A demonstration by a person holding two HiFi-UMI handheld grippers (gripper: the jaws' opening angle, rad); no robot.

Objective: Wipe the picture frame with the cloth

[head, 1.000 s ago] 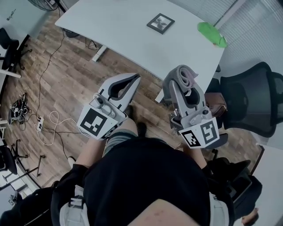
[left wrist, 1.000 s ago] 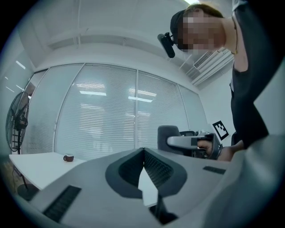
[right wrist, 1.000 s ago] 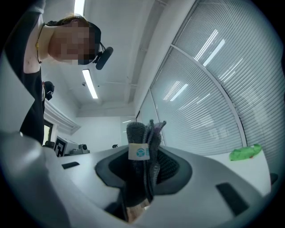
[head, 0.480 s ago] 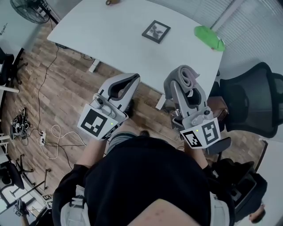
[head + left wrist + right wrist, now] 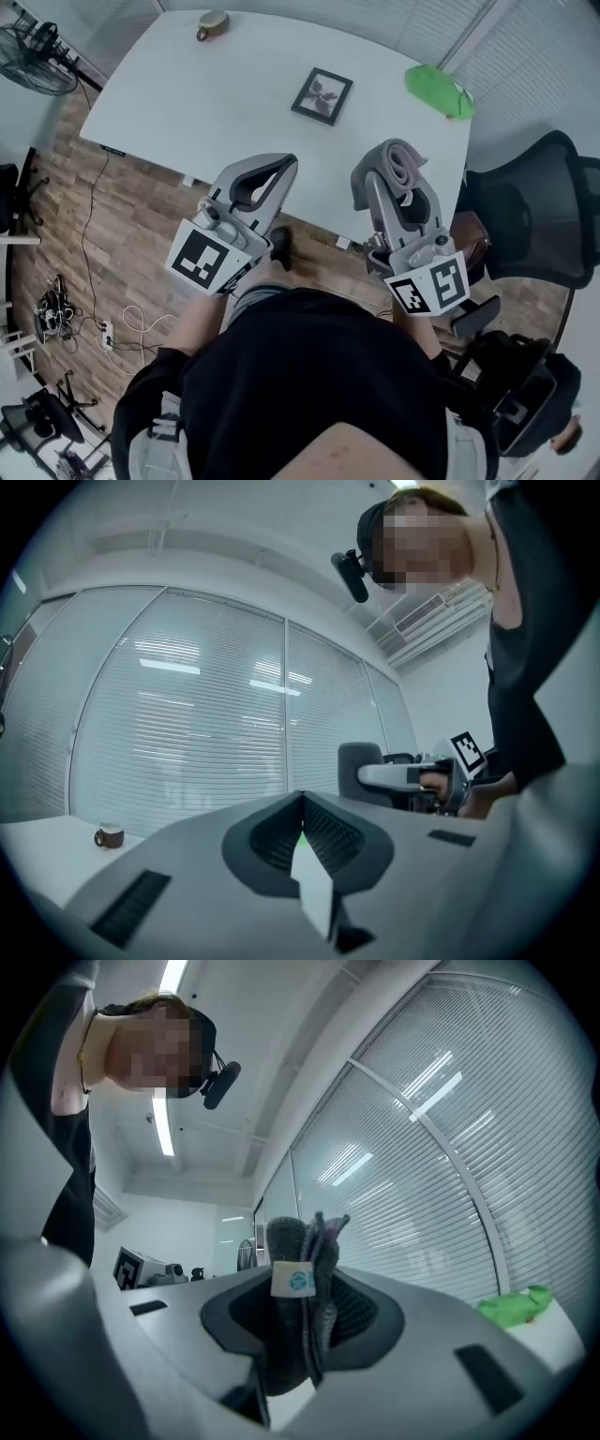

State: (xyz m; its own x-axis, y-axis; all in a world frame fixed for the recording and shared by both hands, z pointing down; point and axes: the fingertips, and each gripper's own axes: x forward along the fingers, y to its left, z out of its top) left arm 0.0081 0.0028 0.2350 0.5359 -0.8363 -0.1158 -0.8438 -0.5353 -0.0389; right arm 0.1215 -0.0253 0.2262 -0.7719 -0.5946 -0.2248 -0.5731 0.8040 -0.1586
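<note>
We hold the left gripper point(image 5: 281, 171) with jaws together and empty, and the right gripper point(image 5: 403, 176) clamped on the grey cloth point(image 5: 396, 157). The picture frame point(image 5: 322, 96) lies on the desk point(image 5: 206, 103) toward its right end, well apart from both.

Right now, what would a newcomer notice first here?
The right hand-held gripper clamps a bunched grey cloth; the left hand-held gripper beside it is shut and empty. Beyond them a dark picture frame lies on the white table, with a bright green object at the table's right end.

Ribbed grey cloth point(image 5: 401, 161), smooth matt table point(image 5: 234, 75), wood-plank floor point(image 5: 122, 216).
</note>
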